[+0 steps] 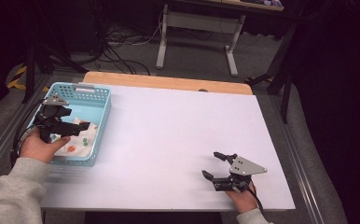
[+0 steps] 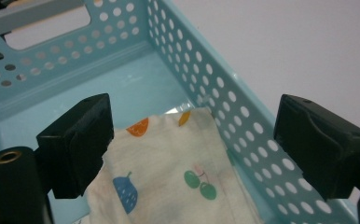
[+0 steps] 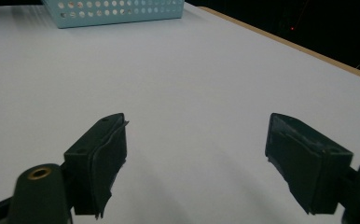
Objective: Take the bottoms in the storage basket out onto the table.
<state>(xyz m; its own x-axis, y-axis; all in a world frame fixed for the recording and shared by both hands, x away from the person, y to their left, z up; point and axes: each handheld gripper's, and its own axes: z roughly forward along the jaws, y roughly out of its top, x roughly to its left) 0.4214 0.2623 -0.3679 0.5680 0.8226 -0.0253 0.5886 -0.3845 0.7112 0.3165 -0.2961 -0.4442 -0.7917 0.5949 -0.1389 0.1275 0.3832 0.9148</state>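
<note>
- Your left gripper (image 1: 78, 127) hangs over the blue basket (image 1: 102, 100) at the table's left edge, jaws spread apart with nothing pinched between them.
- Along its jaws, the fruit-print cloth (image 2: 169, 172) lies just below and ahead of the pads. One pad sits over the cloth's edge; the other stands out past the basket's perforated side wall (image 2: 243, 126).
- The cloth rests on the basket floor, bunched toward the near end and pressed against that side wall. Its far edge is free, with bare basket floor beyond it.
- The cloth's long axis seems to run along the basket's length, roughly in line with the way the gripper points, so the jaws straddle it across its short way.
- As the jaws stand, the outer one would likely come down outside the wall. You would probably need to shift inward so both pads clear the rim before dropping onto the fabric.
- Whether the pads already brush the cloth cannot be told from here; they look just above it.
- Your right gripper (image 1: 214, 164) rests low on the white table (image 1: 178, 126) near the front right, jaws wide apart and empty, well apart from the basket.
- The left hand (image 1: 40, 147) is by far the nearer one to the cloth.
</note>
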